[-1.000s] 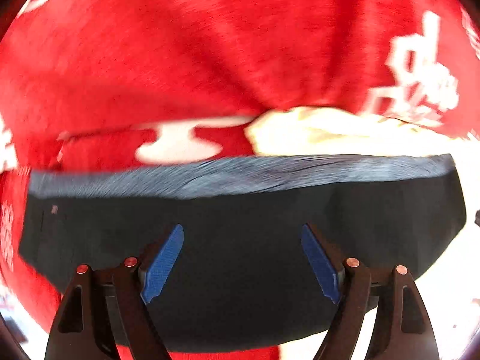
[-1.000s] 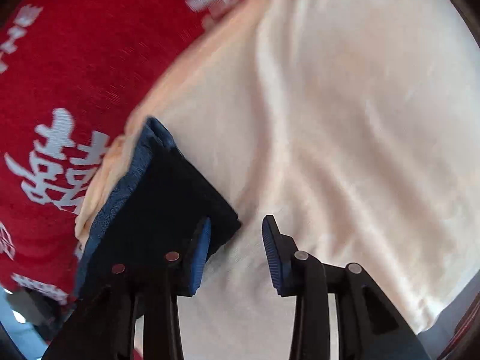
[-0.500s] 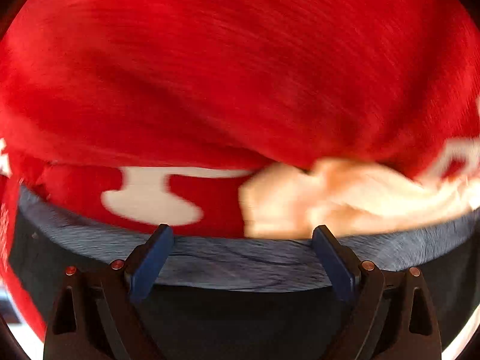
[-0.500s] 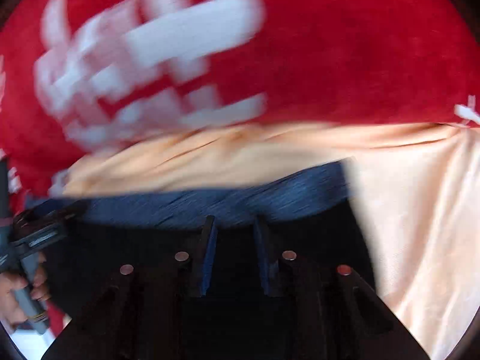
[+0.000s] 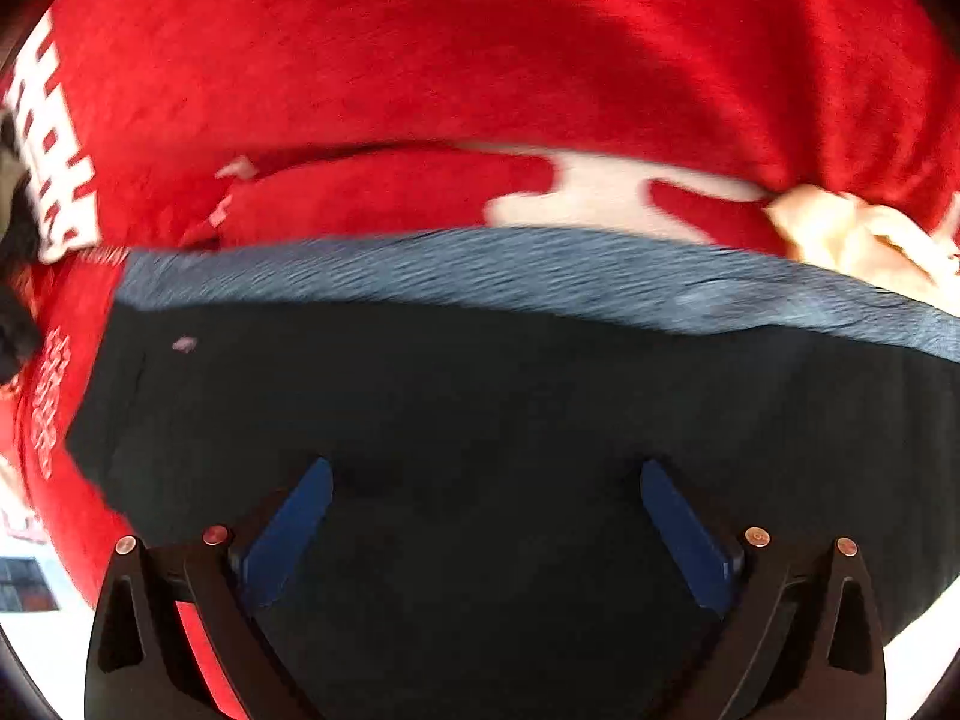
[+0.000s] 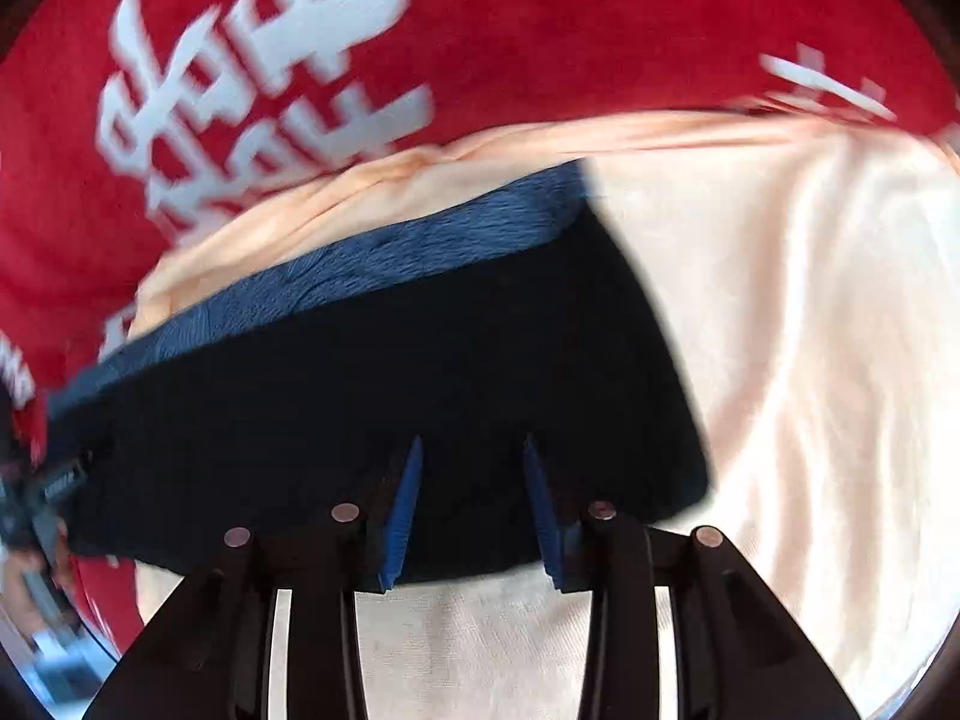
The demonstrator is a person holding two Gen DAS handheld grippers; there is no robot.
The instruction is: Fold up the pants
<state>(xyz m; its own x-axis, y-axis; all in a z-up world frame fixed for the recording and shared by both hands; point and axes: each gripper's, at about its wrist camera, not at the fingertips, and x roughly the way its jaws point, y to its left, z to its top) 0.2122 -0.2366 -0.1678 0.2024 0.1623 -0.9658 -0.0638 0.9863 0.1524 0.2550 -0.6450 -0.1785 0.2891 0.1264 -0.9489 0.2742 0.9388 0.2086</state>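
Fingers [image 5: 288, 528] opening wide over black pants [image 5: 480, 396]; red cloth's [image 6: 540, 12] white lettering unreadable

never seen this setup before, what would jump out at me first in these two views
The bright red cloth with white lettering fills the top of both views. Over it lie the dark pants, their blue-grey band running along the far edge, with a cream cloth under their right end. The left gripper stands wide above the pants, jaws opening; the right gripper is narrower, also opening.
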